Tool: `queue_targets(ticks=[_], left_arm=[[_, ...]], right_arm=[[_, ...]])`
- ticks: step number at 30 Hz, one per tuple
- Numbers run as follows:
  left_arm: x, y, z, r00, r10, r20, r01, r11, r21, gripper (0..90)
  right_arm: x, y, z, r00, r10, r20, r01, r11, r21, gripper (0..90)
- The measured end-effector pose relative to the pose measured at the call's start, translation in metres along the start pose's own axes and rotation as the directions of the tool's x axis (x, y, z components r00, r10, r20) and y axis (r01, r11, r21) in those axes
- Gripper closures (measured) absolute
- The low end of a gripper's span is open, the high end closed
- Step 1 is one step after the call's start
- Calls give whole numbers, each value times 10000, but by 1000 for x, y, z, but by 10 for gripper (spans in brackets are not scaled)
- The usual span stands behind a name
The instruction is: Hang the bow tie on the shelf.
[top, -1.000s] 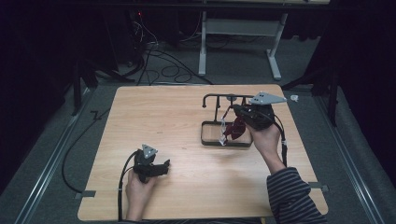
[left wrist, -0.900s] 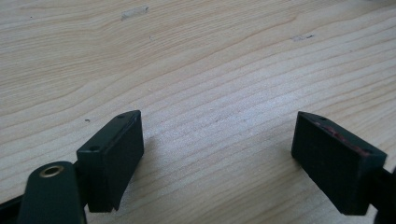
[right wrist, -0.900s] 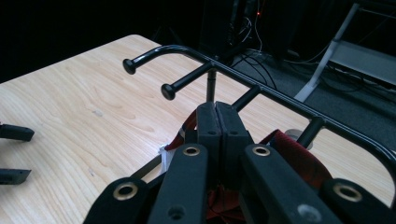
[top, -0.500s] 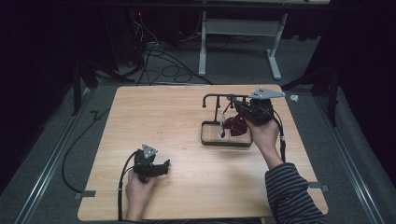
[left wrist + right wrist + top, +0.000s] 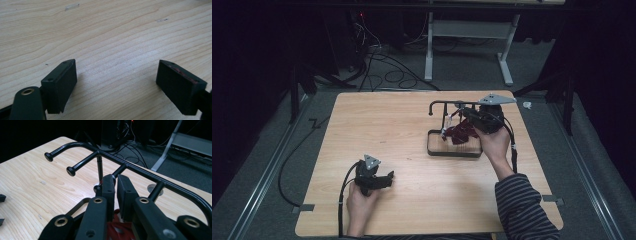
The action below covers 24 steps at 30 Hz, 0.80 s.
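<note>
We see a dark red, crumpled cloth (image 5: 462, 134) on the black rack's (image 5: 447, 150) tray near the table's (image 5: 377, 120) right edge; our right gripper (image 5: 116, 181) has just begun parting, a narrow gap showing, nothing visibly pinched. Our left gripper (image 5: 117, 82) gapes wide over bare wood near the front edge.

Your right arm has a dark striped sleeve (image 5: 524, 207); both grippers, left gripper (image 5: 373, 177) & right gripper (image 5: 482, 120), are black w/ grey triangular top plates, brass-ringed screw holes, black trailing cables.

High view overhead, facing forward-down, gripper views close, sharing table (image 5: 392, 130), rack (image 5: 130, 167).
</note>
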<state>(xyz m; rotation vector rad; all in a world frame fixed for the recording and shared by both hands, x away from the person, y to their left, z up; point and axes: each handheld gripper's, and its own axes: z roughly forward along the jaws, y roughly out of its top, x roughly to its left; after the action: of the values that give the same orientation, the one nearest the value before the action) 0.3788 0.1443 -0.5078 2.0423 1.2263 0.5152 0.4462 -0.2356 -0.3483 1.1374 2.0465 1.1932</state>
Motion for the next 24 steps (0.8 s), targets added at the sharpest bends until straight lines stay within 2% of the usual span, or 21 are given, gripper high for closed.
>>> queue_targets(ticks=[8, 18, 24], left_arm=[[0, 0, 0, 10000, -2, -1, 2, 10000, 1, 173], [0, 0, 0, 10000, 3, -1, -3, 10000, 2, 173], [0, 0, 0, 10000, -1, -2, 1, 10000, -1, 173]], right_arm=[[0, 0, -4, 10000, -82, 18, 82, 10000, 28, 833], [0, 0, -17, 9997, -238, -63, 237, 9996, -121, 811], [-2, -4, -23, 9999, -164, -32, 162, 9993, -324, 804]])
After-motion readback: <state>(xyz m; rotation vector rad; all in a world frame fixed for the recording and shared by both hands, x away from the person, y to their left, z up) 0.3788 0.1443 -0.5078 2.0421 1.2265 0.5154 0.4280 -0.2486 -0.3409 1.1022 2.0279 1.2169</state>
